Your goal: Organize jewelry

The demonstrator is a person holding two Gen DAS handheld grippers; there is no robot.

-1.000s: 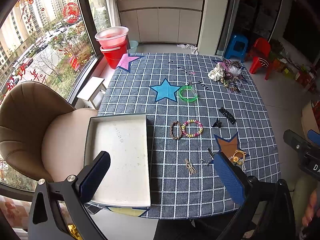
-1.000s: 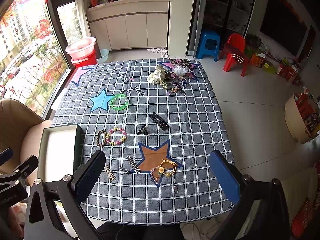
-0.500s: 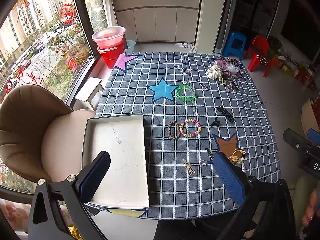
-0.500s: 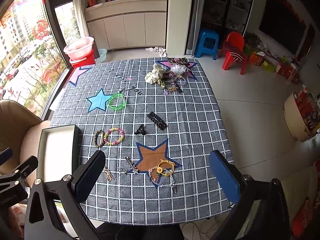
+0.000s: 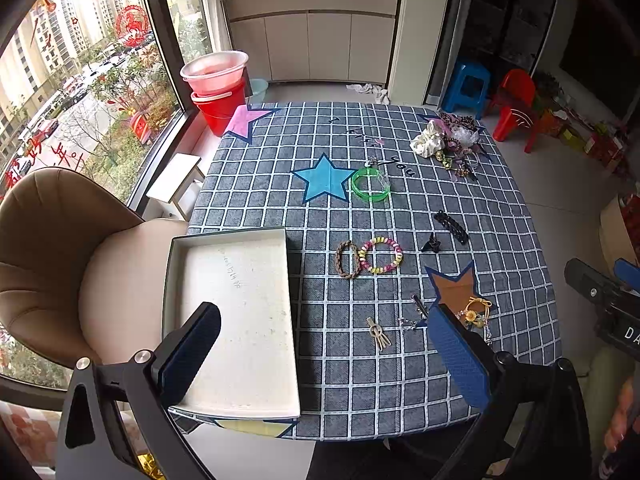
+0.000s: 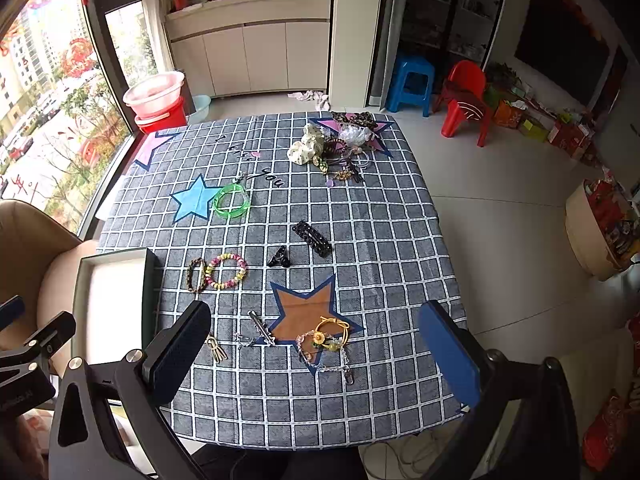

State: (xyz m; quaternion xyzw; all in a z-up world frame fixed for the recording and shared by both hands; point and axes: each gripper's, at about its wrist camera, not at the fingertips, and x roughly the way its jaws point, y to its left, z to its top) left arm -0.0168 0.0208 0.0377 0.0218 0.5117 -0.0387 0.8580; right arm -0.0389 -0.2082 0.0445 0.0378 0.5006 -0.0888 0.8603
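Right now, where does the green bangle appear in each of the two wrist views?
Left wrist view: the green bangle lies above centre, just right of the blue star.
Right wrist view: the green bangle lies left of centre, again just right of the blue star.
Shared landmark: the blue star on the tablecloth.

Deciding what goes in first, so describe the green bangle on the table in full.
The green bangle is a wide ring of translucent, bright green plastic by its look, lying flat and whole on the checked tablecloth. It sits right beside the blue star printed on the cloth, on its right side in both views, and near the dark lettering. A small clear or silvery piece lies at its far rim; what it is cannot be told. No gripper touches it.
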